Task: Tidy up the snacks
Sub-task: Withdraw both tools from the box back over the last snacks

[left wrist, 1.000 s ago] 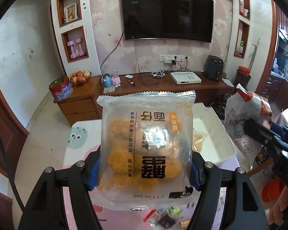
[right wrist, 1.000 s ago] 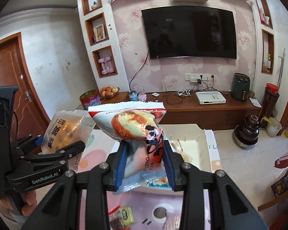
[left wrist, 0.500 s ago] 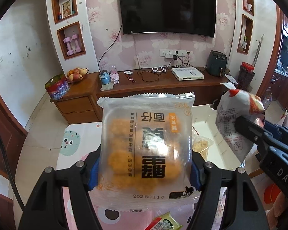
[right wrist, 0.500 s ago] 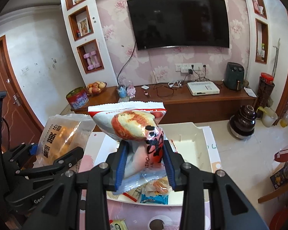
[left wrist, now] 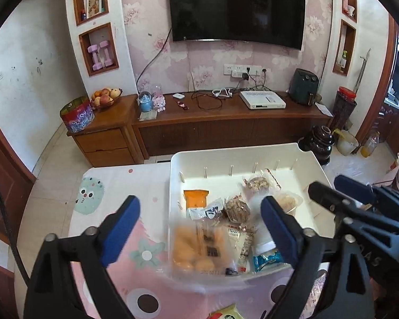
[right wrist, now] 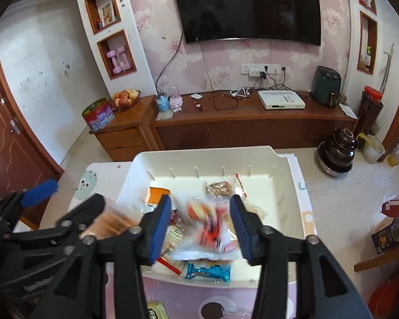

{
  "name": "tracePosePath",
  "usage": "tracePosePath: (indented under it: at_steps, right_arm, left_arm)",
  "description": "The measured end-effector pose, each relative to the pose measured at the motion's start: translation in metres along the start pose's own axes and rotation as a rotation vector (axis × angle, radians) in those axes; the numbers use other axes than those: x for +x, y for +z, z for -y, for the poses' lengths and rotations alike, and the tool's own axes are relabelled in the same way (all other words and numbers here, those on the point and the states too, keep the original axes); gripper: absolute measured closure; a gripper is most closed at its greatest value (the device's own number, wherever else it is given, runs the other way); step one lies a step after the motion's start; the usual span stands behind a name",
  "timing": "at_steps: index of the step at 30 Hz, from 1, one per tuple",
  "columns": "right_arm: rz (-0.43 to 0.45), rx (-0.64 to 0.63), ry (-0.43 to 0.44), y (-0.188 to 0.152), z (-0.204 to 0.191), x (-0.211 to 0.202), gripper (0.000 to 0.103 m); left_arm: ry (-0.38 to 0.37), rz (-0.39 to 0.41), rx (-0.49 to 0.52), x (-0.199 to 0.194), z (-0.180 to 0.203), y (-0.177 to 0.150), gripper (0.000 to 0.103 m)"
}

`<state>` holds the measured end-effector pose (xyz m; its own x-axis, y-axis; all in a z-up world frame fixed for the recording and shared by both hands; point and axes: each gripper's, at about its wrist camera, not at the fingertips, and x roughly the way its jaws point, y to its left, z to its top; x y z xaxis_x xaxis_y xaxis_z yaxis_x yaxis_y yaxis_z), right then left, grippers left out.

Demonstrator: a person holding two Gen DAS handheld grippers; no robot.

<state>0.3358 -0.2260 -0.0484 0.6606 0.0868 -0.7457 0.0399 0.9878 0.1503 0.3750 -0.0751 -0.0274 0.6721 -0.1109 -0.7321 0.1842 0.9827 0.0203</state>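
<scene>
My left gripper [left wrist: 200,228] is opening wide, and the clear bag of orange cakes [left wrist: 199,250] drops free below it, blurred, at the near left corner of the white bin [left wrist: 242,151]. My right gripper [right wrist: 200,226] is opening too. The red and white snack bag [right wrist: 210,231] falls blurred between its blue pads [right wrist: 161,226] without touching them, onto the snacks in the white bin [right wrist: 207,154]. The left gripper [right wrist: 61,207] shows at the left of the right wrist view, the cake bag [right wrist: 114,223] beneath it. The right gripper's fingers [left wrist: 329,199] reach in from the right of the left wrist view.
The bin holds several snacks: an orange packet [left wrist: 196,198], nut cakes [left wrist: 236,208], a blue packet [right wrist: 208,271]. It stands on a pink cartoon tablecloth [left wrist: 143,255]; a green packet [left wrist: 226,312] lies near its front edge. A wooden TV cabinet [left wrist: 226,122] and dark jar [left wrist: 318,143] stand beyond.
Both grippers moved down towards the bin and opened. The cake bag left the left gripper and the red and white bag left the right; both are falling into the bin.
</scene>
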Motion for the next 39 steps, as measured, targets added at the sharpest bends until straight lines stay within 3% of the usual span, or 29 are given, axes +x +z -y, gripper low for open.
tracePosePath:
  at_steps: [4, 20, 31, 39]
  right_arm:
    - [-0.009, 0.014, 0.007, -0.004, 0.003, 0.001, 0.047]
    - [-0.008, 0.017, 0.017, -0.03, -0.007, -0.037, 0.047]
    - [0.041, 0.008, 0.048, -0.078, -0.003, -0.099, 0.047]
    - [0.03, -0.022, 0.025, -0.126, 0.008, -0.118, 0.047]
  left_arm:
    - [-0.014, 0.011, -0.008, -0.003, -0.004, -0.003, 0.006]
    - [-0.011, 0.009, -0.016, -0.046, -0.007, -0.026, 0.006]
    - [-0.005, 0.021, 0.011, -0.109, -0.001, -0.086, 0.006]
    - [-0.036, -0.014, 0.04, -0.129, 0.009, -0.137, 0.006]
